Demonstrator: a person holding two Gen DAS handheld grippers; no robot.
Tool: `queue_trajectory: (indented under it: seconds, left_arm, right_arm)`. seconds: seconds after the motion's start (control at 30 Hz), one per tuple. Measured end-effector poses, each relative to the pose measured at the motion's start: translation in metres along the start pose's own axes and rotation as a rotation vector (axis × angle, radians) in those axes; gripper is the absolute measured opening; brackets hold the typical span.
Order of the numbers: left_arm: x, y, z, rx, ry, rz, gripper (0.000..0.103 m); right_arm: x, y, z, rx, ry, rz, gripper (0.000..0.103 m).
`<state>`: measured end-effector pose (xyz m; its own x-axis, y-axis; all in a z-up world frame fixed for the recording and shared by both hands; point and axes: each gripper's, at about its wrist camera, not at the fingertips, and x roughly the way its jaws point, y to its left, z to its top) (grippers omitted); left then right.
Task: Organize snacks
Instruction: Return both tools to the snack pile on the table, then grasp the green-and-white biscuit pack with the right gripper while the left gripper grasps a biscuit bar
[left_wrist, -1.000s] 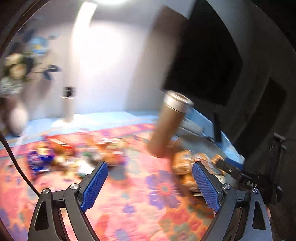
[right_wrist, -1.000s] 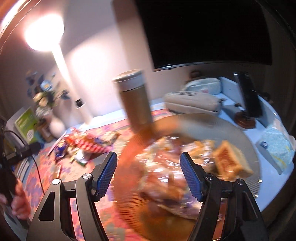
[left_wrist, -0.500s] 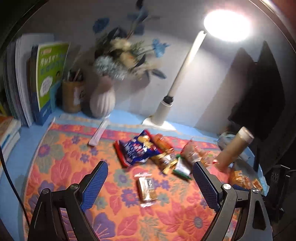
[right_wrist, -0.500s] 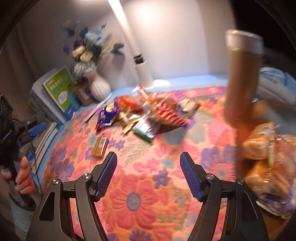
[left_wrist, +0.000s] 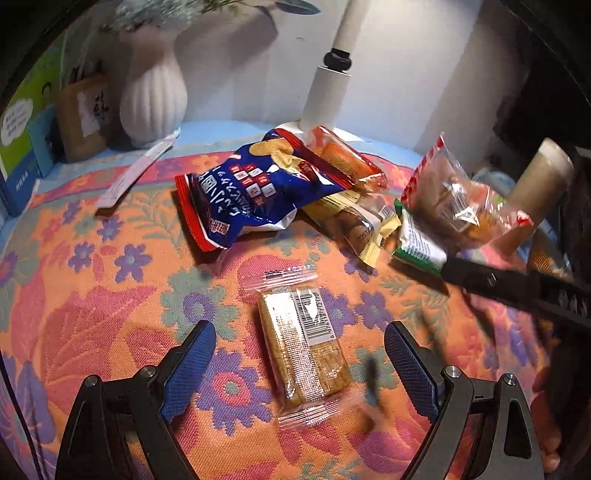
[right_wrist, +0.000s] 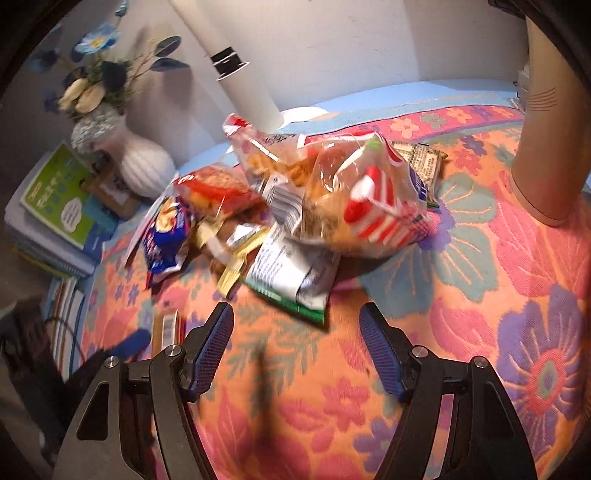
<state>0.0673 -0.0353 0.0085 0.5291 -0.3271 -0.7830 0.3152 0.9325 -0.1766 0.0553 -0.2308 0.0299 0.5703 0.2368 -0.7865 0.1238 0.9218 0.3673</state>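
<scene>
The left gripper (left_wrist: 299, 354) hovers with its fingers wide on either side of a clear-wrapped biscuit pack (left_wrist: 304, 345) (not touching it) on the floral worktop (left_wrist: 92, 314). The right gripper (right_wrist: 297, 345) hangs open and empty just short of the snack pile (right_wrist: 295, 210).

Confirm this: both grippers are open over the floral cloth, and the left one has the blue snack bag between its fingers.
Not quite. Between the left gripper's fingers lies the clear-wrapped biscuit pack, untouched; the blue snack bag lies farther off, as the left wrist view shows. Both grippers are open over the floral cloth.
</scene>
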Motion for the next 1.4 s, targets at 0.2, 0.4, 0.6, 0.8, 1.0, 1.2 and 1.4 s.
queue_trajectory:
  seconds: [0.2,0.4,0.6,0.8,1.0,1.2,1.4]
  left_arm:
    - [0.006,-0.012,-0.003,0.056,0.008,0.04,0.091]
    - [0.004,-0.012,-0.005,0.057,0.005,0.035,0.091]
    - [0.003,-0.008,-0.006,0.06,0.005,0.036,0.091]
    - [0.006,-0.011,-0.007,0.082,0.015,0.037,0.094]
    - [0.006,-0.01,-0.007,0.085,0.016,0.039,0.094]
    - [0.008,-0.013,-0.007,0.105,0.022,0.059,0.094]
    - [0.0,0.005,-0.006,0.031,0.006,-0.06,0.096]
  right_arm:
    - [0.017,0.006,0.006,0.039,-0.055,-0.059,0.07]
    - [0.03,0.023,0.006,-0.031,-0.099,-0.166,0.07]
    - [0.026,0.021,0.0,-0.076,-0.101,-0.159,0.056]
    - [0.004,0.014,-0.031,-0.209,-0.042,-0.084,0.054]
    - [-0.029,0.003,-0.074,-0.375,0.0,0.01,0.055]
    - [-0.037,-0.011,-0.079,-0.349,-0.003,0.079,0.066]
    - [-0.031,0.006,-0.083,-0.421,-0.007,0.021,0.077]
